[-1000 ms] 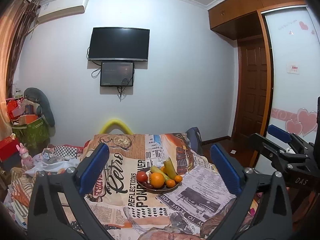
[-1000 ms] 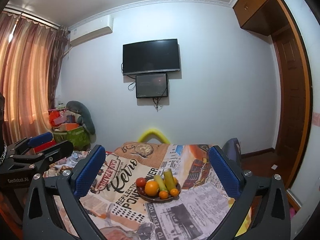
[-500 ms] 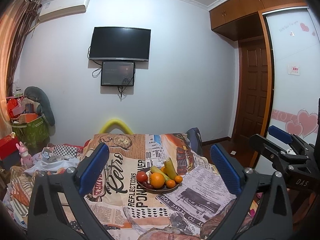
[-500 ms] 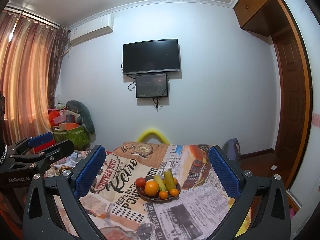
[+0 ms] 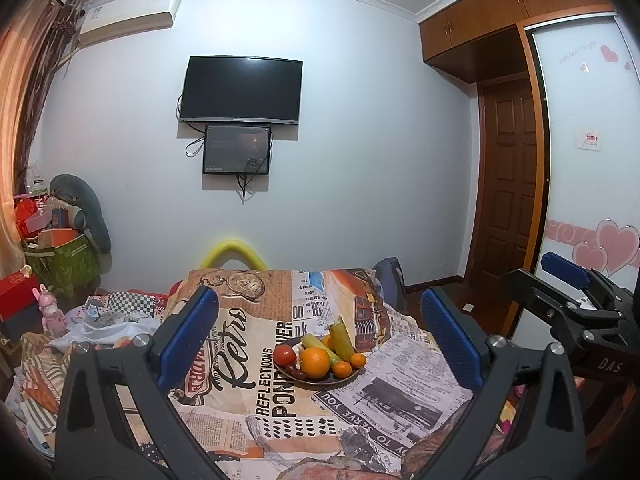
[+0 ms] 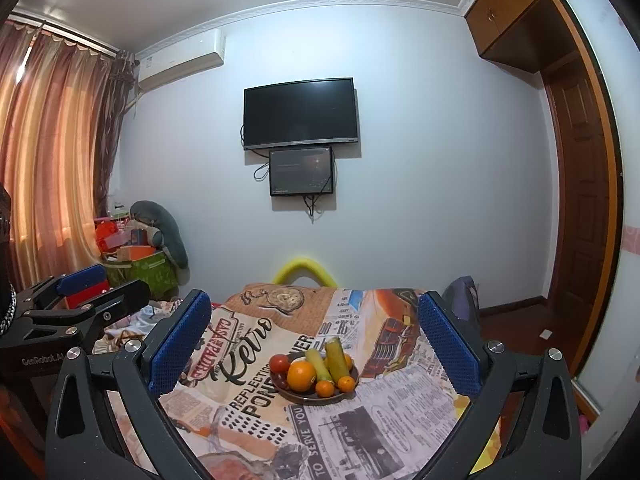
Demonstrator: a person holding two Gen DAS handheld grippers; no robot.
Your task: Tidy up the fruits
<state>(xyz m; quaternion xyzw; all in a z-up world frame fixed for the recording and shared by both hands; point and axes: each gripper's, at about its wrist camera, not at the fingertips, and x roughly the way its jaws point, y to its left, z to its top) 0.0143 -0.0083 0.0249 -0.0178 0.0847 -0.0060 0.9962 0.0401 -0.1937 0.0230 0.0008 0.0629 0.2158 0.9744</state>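
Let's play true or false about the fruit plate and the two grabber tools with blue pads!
1. The big round orange sits in the dark round plate. True.
2. The red tomato lies on the opposite side of the orange from the two small tangerines. True.
3. The left gripper is shut on the tomato. False: its jaws stand wide open, holding nothing.
4. The right gripper is open and clear of the fruit. True.
5. The plate rests on a bare wooden table. False: it sits on a newspaper-print cloth.
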